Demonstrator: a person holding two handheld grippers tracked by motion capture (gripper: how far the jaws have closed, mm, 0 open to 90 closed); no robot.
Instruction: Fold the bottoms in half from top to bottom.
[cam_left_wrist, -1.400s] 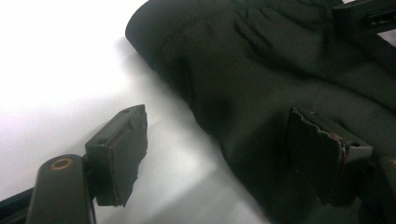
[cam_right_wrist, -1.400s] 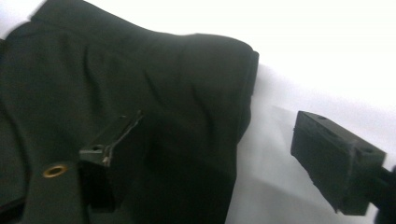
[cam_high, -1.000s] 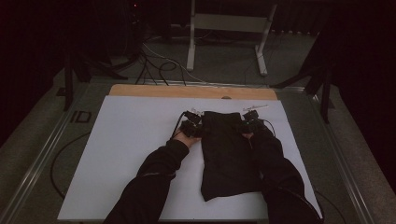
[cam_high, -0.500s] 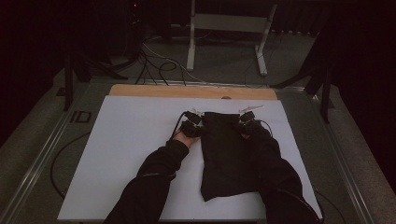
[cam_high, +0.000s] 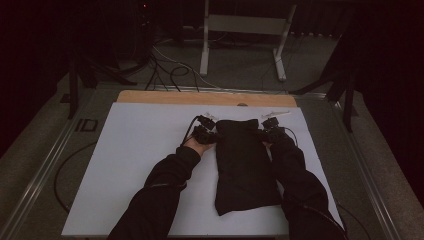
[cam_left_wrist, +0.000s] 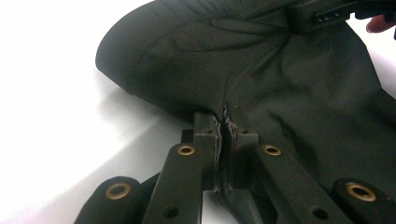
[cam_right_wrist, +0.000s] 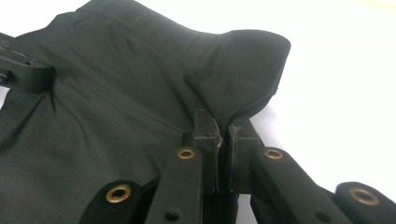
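1. Your left gripper (cam_left_wrist: 225, 128): jaws just closed, now pinched tight on a fold of the dark cloth (cam_left_wrist: 261, 79) at its edge.
2. Your right gripper (cam_right_wrist: 223, 128): jaws likewise just closed, cloth (cam_right_wrist: 140, 84) nipped between the pads.
3. From above, each gripper (cam_high: 206, 131) (cam_high: 270, 129) grips a far corner of the cloth (cam_high: 245, 165).
4. Cloth lies flat on the white table (cam_high: 135, 150), running back between your forearms.

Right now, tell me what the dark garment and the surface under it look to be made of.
The dark folded garment looks like a fine woven cloth, matte: a faint weave grain shows, and it puckers into soft creases where the left tool pinches it. The white table sheet looks smooth and matte, maybe paper or plastic; I cannot tell which. The light brown strip at its far edge looks like wood.
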